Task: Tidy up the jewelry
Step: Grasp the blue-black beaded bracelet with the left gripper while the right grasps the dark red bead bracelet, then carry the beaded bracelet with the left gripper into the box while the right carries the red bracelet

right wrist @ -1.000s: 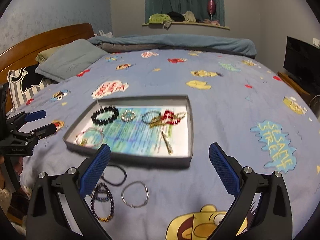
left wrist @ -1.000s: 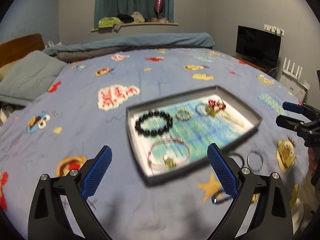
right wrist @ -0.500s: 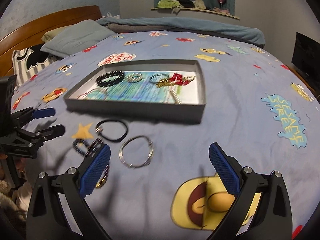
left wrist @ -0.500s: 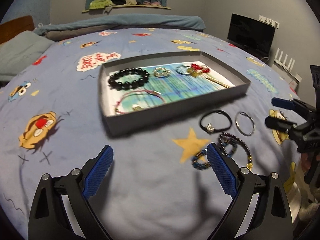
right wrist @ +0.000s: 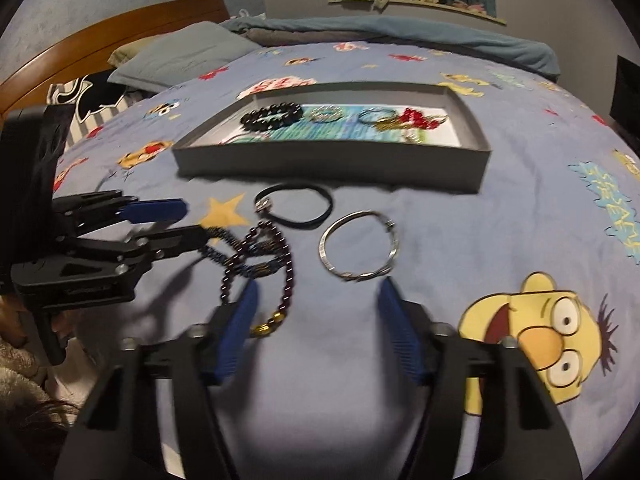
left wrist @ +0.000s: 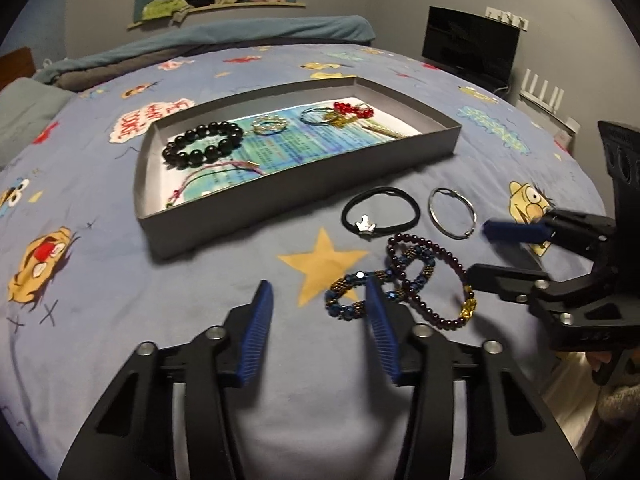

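The left gripper [left wrist: 318, 312] hangs low over the bedspread [left wrist: 120, 300] with its blue pads parted about halfway and nothing between them; its right pad sits just at the near end of the blue beaded bracelet [left wrist: 352, 294], whether touching it or just above I cannot tell. The right gripper [right wrist: 316, 312] is likewise partly open and empty, its fingers straddling the cloth just short of the silver bangle [right wrist: 358, 244], with the gold bead end of the dark purple bead bracelet [right wrist: 286, 276] lying just beside its left pad. Four loose pieces lie close together in front of the grey tray [left wrist: 288, 196]: the blue bracelet and the purple one overlap in a tangle, the black hair tie [left wrist: 380, 212] with its small silver charm sits nearest the tray wall, and the bangle lies beside it. Inside the tray already rest a black bead bracelet [left wrist: 204, 144], a pearl ring-shaped piece, a thin cord bracelet and a red beaded cluster. The chief risk, as I judge it, is the tangle — closing on the blue bracelet may drag the purple strand along, so that it drops short of the tray or snags on its wall. The two grippers also work very near each other and could collide, and the soft bedspread may be pinched up with a thin piece like the bangle.
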`<state>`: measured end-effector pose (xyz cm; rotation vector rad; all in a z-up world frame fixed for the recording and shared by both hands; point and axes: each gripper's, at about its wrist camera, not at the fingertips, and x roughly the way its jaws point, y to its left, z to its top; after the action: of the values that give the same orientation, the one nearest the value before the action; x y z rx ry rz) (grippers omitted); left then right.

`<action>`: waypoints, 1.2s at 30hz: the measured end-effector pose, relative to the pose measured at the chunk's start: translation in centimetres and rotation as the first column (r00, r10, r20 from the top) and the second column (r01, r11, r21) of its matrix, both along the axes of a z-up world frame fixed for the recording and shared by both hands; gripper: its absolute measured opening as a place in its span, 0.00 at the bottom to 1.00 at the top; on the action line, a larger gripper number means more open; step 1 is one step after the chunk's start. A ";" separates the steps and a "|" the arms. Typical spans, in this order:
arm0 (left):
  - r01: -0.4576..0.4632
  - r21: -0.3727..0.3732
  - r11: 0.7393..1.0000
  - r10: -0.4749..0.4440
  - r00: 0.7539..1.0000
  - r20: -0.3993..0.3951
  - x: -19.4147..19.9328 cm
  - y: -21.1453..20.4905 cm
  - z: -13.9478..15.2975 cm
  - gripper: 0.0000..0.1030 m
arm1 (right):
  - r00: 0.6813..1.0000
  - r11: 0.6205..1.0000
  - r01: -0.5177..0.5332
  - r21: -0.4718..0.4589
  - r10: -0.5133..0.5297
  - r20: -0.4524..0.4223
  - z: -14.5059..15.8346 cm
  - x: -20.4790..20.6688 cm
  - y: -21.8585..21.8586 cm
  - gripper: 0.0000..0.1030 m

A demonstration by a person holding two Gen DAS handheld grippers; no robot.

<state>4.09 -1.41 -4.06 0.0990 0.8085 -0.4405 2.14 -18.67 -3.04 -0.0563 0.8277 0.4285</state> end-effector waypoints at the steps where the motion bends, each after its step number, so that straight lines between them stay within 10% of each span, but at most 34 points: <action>1: 0.006 0.001 1.000 -0.006 1.000 0.000 0.0 -0.1 0.0 0.40 | 1.000 1.000 -0.010 0.006 0.010 -0.016 -0.2 0.0 0.2 0.41; 16: 0.075 0.081 0.994 -0.071 0.996 -0.046 0.5 -1.9 -1.7 0.29 | 0.999 0.999 -0.036 -0.035 0.035 -0.036 -1.5 0.9 1.9 0.26; 21: 0.062 0.094 0.994 -0.061 0.998 -0.019 0.4 -1.9 -1.7 0.08 | 0.999 0.999 -0.035 -0.036 0.034 -0.029 -1.5 0.9 2.0 0.09; 36: 0.060 0.012 0.998 -0.061 0.995 0.082 -1.7 0.3 2.7 0.07 | 0.997 0.999 -0.035 0.012 0.034 0.070 1.7 0.1 1.1 0.06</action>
<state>2.37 -1.12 -1.37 0.1503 0.7280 -0.4868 2.24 -17.54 -1.29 -0.0729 0.7558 0.4626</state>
